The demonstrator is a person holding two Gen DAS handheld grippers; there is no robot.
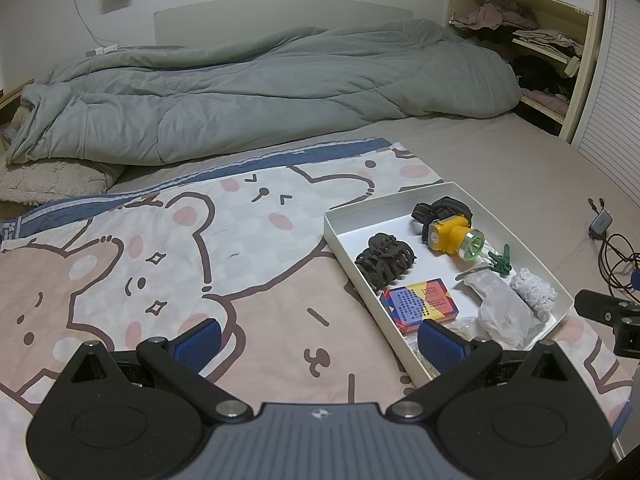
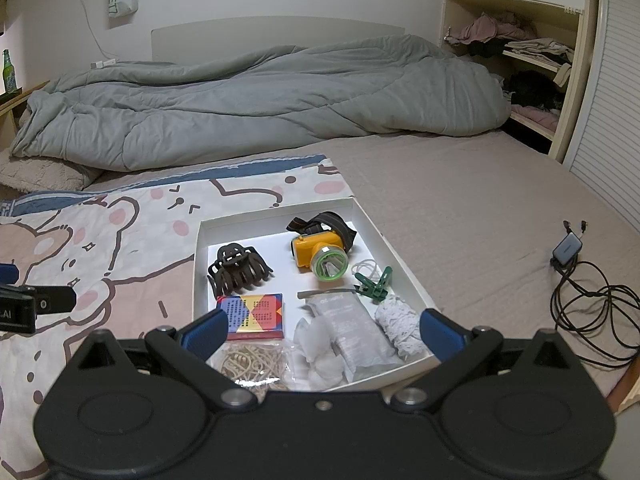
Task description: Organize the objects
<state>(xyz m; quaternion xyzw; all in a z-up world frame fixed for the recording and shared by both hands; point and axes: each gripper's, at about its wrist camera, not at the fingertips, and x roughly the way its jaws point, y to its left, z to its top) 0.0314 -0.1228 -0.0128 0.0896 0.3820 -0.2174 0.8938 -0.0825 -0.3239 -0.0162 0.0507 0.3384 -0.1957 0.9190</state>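
Observation:
A shallow white box (image 2: 199,264) (image 1: 334,236) lies on a bear-print blanket (image 1: 160,264). Inside it are a yellow headlamp (image 2: 320,254) (image 1: 452,236), a dark hair claw (image 2: 238,268) (image 1: 384,258), a colourful card box (image 2: 256,314) (image 1: 420,300), a green clip (image 2: 376,282) (image 1: 500,262), a white lace roll (image 2: 400,322) (image 1: 534,290), clear plastic packets (image 2: 348,328) and a bag of rubber bands (image 2: 250,362). My right gripper (image 2: 322,332) hovers open over the box's near end. My left gripper (image 1: 320,340) is open over the blanket, its right finger at the box's near corner.
A crumpled grey duvet (image 2: 260,100) fills the far half of the bed. A charger with a coiled black cable (image 2: 588,296) lies on the bare sheet to the right. Shelves with folded clothes (image 2: 520,48) stand at the far right. A green bottle (image 2: 9,72) sits far left.

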